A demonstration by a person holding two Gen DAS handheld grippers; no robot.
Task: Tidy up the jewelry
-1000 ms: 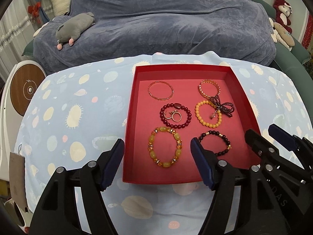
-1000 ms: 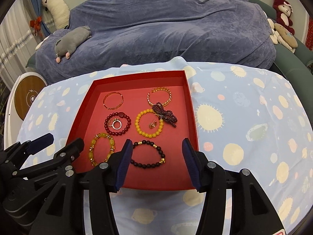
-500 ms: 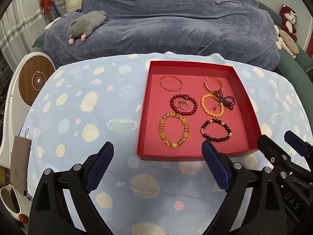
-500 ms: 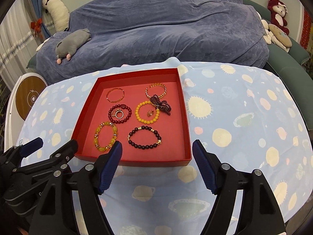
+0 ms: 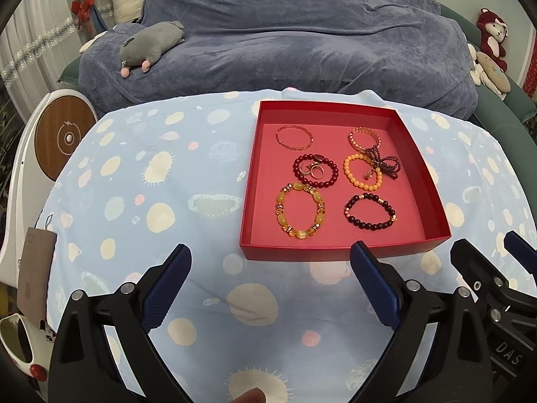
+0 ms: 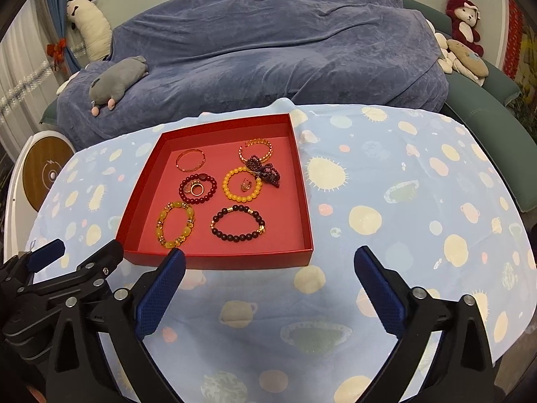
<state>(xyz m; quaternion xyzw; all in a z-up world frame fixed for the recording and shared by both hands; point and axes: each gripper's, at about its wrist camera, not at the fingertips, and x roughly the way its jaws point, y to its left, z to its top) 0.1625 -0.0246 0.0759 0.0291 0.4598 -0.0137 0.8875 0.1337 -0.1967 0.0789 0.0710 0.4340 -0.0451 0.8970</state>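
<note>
— What are your jaws doing?

— Both stand spread and empty. My left gripper [image 5: 270, 270] hangs over the planet-print cloth [image 5: 141, 201], short of the red tray [image 5: 342, 254]; my right gripper [image 6: 268, 273] hovers at the tray's near wall.

— And the jewelry?

— All inside the tray, in two rows: a thin gold bangle [image 5: 294, 137], a dark red bead bracelet [image 5: 315, 171] with rings [image 5: 312, 170] inside it, an amber bracelet [image 5: 300, 211], an orange bead bracelet [image 6: 242, 183], a black bead bracelet [image 6: 239, 223].

— Finished, then?

— Nearly, I judge. A purple beaded bow [image 6: 265, 172] overlaps the orange bracelet and touches the gold cuff [image 6: 256, 149].

— Anything unclear?

— The small charm inside the orange loop; I cannot identify it.
</note>
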